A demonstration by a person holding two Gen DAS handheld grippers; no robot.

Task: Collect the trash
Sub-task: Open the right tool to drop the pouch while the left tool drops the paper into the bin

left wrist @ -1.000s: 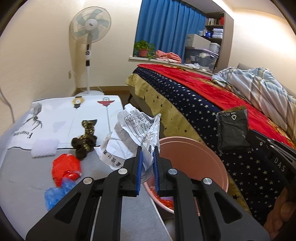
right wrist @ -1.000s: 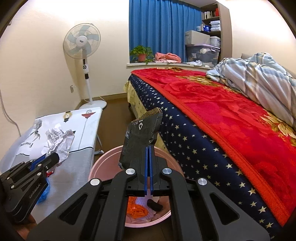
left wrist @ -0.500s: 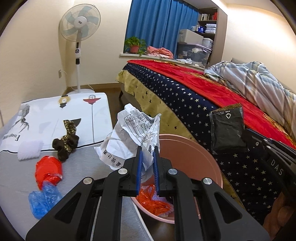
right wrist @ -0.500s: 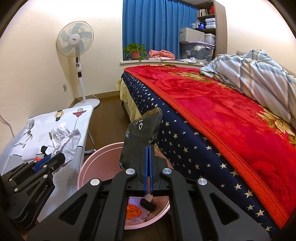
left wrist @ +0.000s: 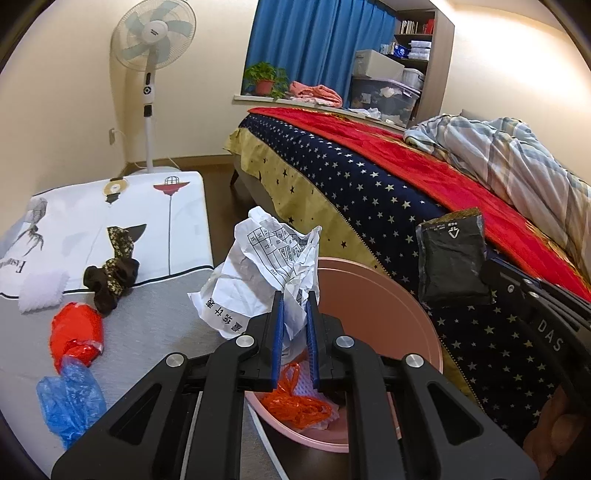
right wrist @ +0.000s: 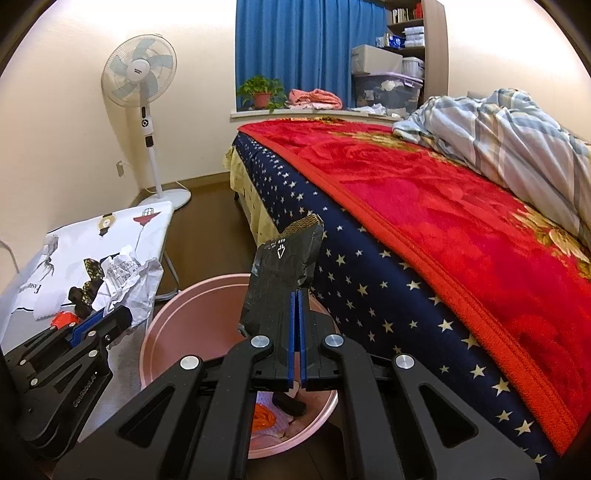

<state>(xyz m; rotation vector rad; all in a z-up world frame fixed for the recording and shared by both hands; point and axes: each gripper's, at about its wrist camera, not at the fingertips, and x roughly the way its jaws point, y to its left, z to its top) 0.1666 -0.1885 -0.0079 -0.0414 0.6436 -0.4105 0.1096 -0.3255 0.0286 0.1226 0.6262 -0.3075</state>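
Where bed [right wrist: 424,206] meets table [left wrist: 155,325], left fingers [left wrist: 277,317] clamp paper [left wrist: 266,266] (crumpled), right fingers [right wrist: 291,321] clamp packet [right wrist: 284,269].

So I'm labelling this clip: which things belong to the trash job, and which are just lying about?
Job: crumpled paper in left claw; black packet in right claw; pink bin; red wrapper; blue plastic.
Lying about: fan; potted plant; striped quilt.
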